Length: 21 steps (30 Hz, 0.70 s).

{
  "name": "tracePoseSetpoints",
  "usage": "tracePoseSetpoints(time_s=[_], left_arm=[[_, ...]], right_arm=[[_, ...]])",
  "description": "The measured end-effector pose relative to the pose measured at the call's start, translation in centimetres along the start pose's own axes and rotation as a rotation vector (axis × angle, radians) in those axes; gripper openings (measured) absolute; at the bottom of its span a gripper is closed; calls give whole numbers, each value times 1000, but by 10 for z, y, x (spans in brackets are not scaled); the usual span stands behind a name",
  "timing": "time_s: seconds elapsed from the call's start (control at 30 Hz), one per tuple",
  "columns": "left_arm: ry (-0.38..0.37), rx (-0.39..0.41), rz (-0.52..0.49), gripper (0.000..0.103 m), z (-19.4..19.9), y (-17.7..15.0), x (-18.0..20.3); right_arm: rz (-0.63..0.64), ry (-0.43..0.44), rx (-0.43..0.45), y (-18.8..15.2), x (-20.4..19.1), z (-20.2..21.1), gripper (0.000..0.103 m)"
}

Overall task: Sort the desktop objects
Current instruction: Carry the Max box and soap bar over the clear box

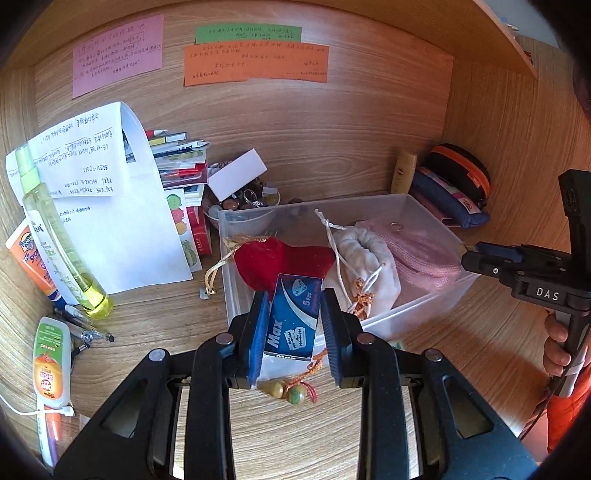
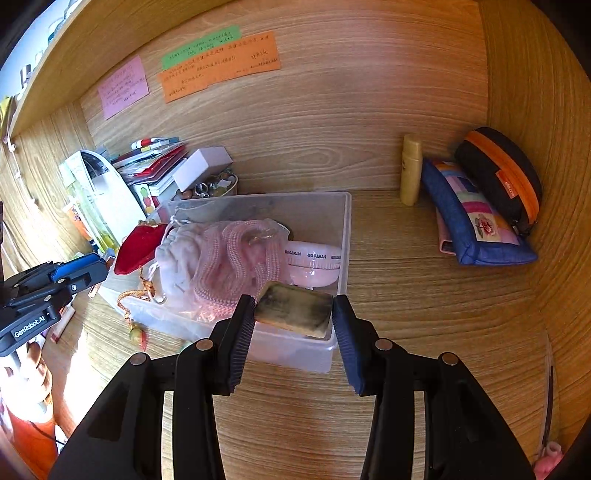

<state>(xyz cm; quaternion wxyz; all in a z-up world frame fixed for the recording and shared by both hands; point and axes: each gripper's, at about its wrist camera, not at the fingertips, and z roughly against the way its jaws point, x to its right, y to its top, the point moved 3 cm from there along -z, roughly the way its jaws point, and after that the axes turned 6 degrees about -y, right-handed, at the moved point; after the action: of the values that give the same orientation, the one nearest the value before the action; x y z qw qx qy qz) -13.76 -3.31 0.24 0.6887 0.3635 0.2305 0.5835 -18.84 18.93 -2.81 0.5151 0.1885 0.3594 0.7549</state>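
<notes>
Wooden desk [image 1: 461, 332] | left tool [image 1: 295, 325] clamps blue box [image 1: 293, 317] | right tool [image 2: 293, 321] clamps block [image 2: 295, 308]

Pink note [image 1: 117, 55], green note [image 1: 247, 34] and orange note [image 1: 256, 63] stuck on wooden back wall [image 1: 351, 122], handwritten. Green overlaps orange's top edge; pink sits apart, left.

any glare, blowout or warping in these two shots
Left wrist view: even lighting and sharp print on the blue box held in the left tongs; the fisheye bows the shelf edges and darkens the corners. Right wrist view: sunlight washes out the desk at lower left, and the pale block between the right tongs looks slightly soft.
</notes>
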Motion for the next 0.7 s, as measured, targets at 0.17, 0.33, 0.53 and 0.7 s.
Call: tracePoseSetpoints(time_s=[0.17,0.33,0.53,0.7], left_arm=[[0,-16,5,28,-12,1,-4],[5,-28,-3,28,-22,1,-4],[6,-52,7,28,-30,-1,-7],[9,-55,9,28,-30,-4,-7]], right_arm=[[8,-5,1,5,0,-5,40],[24,-13,5,8,-2,-9,40],[39,4,-30,6,-8,-20,40],[61,-16,-31,4,-13,-20,41]])
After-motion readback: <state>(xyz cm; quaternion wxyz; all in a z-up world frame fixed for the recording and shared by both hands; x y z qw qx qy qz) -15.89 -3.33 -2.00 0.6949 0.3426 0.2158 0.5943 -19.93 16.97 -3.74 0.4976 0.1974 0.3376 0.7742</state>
